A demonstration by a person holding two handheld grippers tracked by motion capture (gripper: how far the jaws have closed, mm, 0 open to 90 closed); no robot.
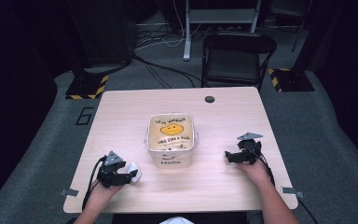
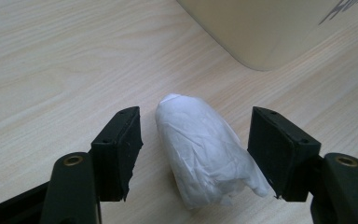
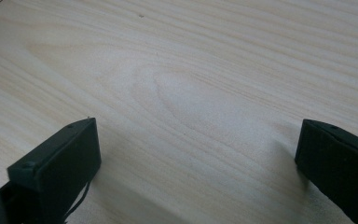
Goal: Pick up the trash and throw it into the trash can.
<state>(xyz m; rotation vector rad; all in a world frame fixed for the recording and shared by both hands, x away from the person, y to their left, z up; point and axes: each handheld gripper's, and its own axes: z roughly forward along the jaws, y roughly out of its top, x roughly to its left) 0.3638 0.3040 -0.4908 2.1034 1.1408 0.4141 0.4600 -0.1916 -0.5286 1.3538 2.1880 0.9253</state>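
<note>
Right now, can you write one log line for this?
left gripper: open, around white paper wad | right gripper: open | bin: mid-table

On front wall of cream bin (image 1: 170, 161), word "Hello" in dark letters. Inside bin, around yellow shape, more dark lettering, too small to read. On grey floor left of counter, number "6" (image 1: 84, 115) in dark outline. In left gripper view, only cropped dark strokes on bin (image 2: 279, 32), not readable.
</note>
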